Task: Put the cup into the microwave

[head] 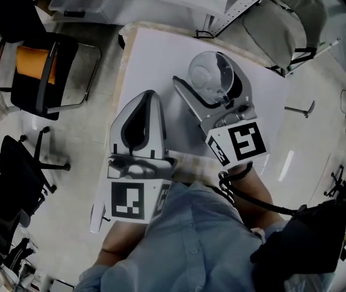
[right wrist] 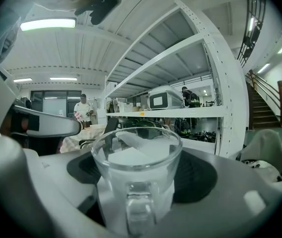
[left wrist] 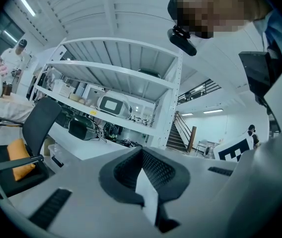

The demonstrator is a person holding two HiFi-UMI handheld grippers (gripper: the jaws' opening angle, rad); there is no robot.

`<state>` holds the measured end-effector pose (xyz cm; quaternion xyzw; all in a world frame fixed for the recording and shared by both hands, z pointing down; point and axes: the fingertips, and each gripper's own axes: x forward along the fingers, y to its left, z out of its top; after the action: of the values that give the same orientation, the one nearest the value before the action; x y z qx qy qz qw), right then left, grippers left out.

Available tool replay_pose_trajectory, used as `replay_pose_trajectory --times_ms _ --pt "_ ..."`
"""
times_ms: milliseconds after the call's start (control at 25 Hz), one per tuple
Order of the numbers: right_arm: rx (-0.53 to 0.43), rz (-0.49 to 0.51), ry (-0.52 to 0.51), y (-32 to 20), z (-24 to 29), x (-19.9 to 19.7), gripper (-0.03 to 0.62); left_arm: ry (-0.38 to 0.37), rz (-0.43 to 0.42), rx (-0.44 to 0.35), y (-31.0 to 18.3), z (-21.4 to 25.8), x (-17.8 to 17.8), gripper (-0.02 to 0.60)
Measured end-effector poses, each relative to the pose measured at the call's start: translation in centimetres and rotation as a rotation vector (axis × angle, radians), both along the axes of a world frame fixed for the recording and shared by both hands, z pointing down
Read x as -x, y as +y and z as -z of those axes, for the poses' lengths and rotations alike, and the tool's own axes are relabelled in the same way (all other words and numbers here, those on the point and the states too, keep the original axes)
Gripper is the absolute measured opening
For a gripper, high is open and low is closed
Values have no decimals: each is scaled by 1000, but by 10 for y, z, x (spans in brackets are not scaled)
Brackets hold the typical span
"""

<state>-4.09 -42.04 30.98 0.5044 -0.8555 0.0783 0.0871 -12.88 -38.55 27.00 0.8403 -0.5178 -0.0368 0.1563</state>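
Glass cup [head: 211, 72] stands upright on the white counter [head: 155, 50], between the jaws of the right hand-held gripper [head: 202, 69]. Those jaws are wide on either side, with no clamp visible yet. The cup handle points to 6 o'clock, back at that gripper. Left hand-held gripper [head: 150, 95] is at the cup's 8 o'clock, jaws together and empty, so the right one carries. Likely microwave: white boxy appliance [right wrist: 164, 99] on the shelf [right wrist: 195, 112], 12 o'clock, well apart. Black chair [head: 39, 59] at 10 o'clock, off the line.
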Motion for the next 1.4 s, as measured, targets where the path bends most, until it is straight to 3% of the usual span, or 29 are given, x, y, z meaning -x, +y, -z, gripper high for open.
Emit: replay_pose_trajectory --times_ms 680,1120,1400 --pt "-63 65 -58 73 36 -13 391 -21 39 -46 75 23 -23 0" --pt "-105 152 -69 162 60 -14 390 -44 98 -99 165 47 -32 0" --pt "-124 195 -78 249 62 -3 390 -53 119 -137 251 55 -29 0"
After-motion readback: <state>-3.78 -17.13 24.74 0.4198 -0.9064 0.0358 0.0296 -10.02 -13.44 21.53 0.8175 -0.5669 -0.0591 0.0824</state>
